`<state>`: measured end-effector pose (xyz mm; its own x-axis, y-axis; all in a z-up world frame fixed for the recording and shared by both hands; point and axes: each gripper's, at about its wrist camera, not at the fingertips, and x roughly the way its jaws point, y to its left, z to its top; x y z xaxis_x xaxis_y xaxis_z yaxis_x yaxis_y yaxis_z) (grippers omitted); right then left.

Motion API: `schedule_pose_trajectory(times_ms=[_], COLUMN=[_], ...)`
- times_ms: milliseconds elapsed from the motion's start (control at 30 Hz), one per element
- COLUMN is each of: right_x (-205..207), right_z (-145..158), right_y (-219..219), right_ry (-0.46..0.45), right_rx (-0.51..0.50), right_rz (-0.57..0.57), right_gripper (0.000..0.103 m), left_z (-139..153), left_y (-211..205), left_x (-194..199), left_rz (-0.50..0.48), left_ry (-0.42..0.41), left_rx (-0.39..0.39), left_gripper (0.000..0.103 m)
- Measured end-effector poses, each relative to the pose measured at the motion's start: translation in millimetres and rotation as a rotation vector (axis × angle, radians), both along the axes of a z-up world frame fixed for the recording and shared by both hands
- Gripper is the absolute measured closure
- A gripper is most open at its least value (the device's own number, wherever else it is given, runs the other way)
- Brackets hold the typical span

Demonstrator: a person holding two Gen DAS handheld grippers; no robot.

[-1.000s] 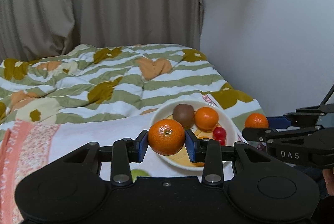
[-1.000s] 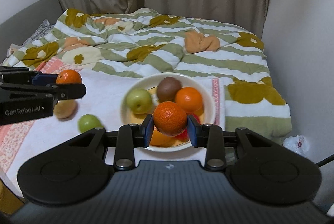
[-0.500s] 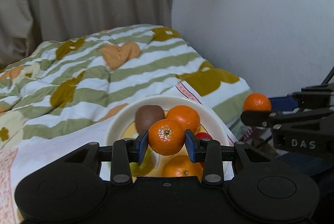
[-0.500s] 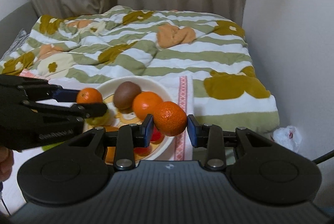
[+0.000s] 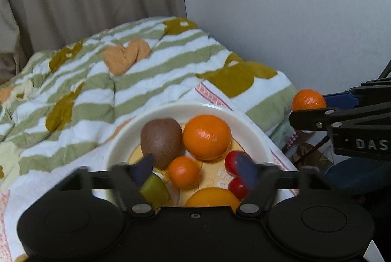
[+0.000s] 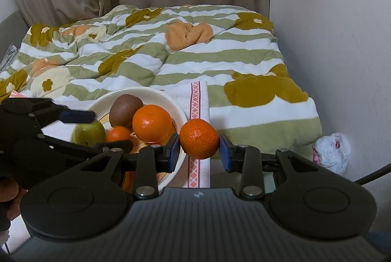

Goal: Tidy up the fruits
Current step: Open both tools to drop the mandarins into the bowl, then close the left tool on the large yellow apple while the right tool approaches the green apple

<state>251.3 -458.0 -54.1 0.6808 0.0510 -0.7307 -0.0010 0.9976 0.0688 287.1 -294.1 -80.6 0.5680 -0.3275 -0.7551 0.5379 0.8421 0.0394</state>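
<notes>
Holding four oranges, a kiwi, plate (image 5: pixel 244 115); left jaws spread, right jaws gripping a fifth orange (image 6: pixel 199 138).

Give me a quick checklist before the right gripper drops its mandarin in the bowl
1. Right gripper grips its mandarin: ok, pinched between both pads.
2. Mandarin is over the bowl: not ok, it hangs beyond the bowl's right rim, over the towel.
3. Left gripper has let go: ok, fingers spread, a small mandarin lies in the bowl beneath.
4. Left gripper is out of the way: not ok, it hovers over the bowl.
5. Room in the bowl: cannot tell, the kiwi, large orange and green apple crowd it.
</notes>
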Motion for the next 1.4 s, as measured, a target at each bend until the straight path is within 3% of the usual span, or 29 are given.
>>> schedule_pose_trajectory(times_ms=[267,433,833,1200,1333,1400], right_x=[2.3,10.4,25.6,29.7,21.4,15.1], right_z=[4.8,2.6,-21.5,-39.7,-35.3,-29.2], right_y=[5.4,17.6,64.2,74.1,73.0,74.6], right_ry=[-0.011,0.002,0.055,0.066,0.027,-0.005], right_rx=[-0.004,0.010,0.030,0.027,0.019,-0.012], right_rz=[0.029,0.074,0.156,0.105,0.110,0.105], right_gripper=[0.053,0.053,0.053,0.052,0.004,0.000], left_z=[17.0,27.4,35.7,32.1,31.9,32.3], left_y=[21.3,38.6,89.2,119.3,124.6,127.1], left_x=[-19.0,-27.7,-47.9,-69.9,-78.7,-82.5], left_rz=[0.020,0.072,0.220,0.299,0.315,0.323], left_ry=[-0.058,-0.099,-0.093,-0.073,-0.071,-0.072], left_rx=[0.004,0.028,0.012,0.001,0.002,-0.001], left_gripper=[0.008,0.007,0.007,0.007,0.007,0.007])
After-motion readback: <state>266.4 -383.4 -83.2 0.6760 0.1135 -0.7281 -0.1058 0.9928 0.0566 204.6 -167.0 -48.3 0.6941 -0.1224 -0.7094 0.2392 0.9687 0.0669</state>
